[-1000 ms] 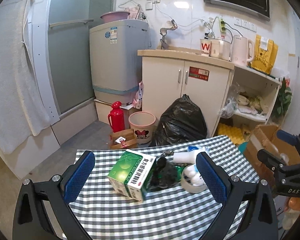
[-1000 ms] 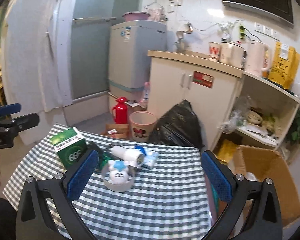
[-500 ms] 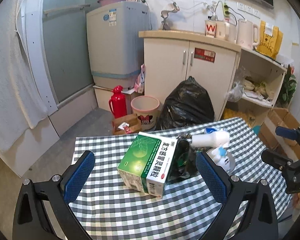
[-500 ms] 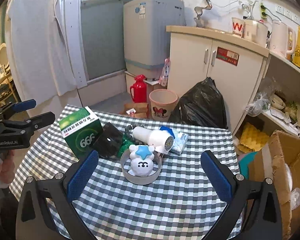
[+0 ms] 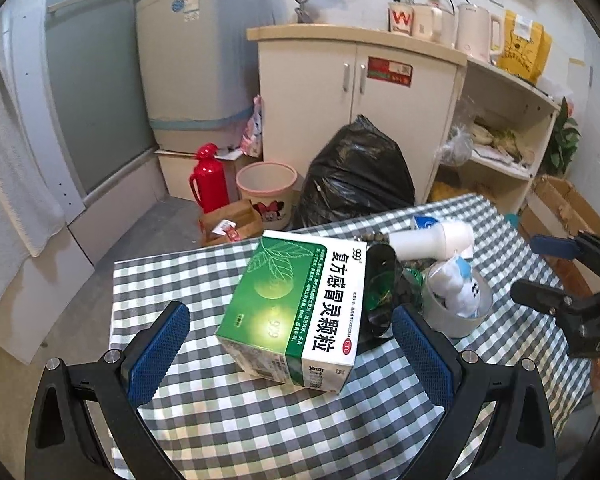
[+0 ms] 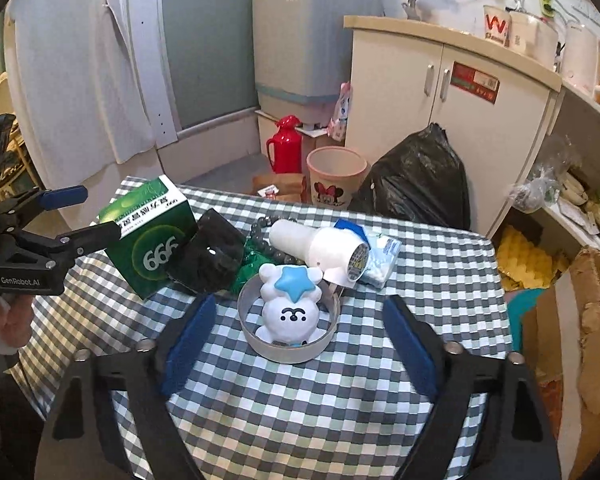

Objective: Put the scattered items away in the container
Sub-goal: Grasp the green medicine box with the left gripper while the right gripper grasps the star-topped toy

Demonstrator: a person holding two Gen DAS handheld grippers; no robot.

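A white bear figure [image 6: 290,312] with a blue star on its head sits inside a low grey ring container [image 6: 256,338] near the middle of the checked tabletop [image 6: 440,280], and the right tool [image 6: 296,344] hangs over it with its fingers spread wide to either side. Just behind lie a white bottle [image 6: 316,246] on its side, a tissue pack [image 6: 380,256], what looks like a string of dark beads [image 6: 266,240] and a black pouch [image 6: 206,258]. At the left stands a green medicine box [image 5: 296,308], which the left tool [image 5: 288,354] faces, its fingers wide apart and empty.
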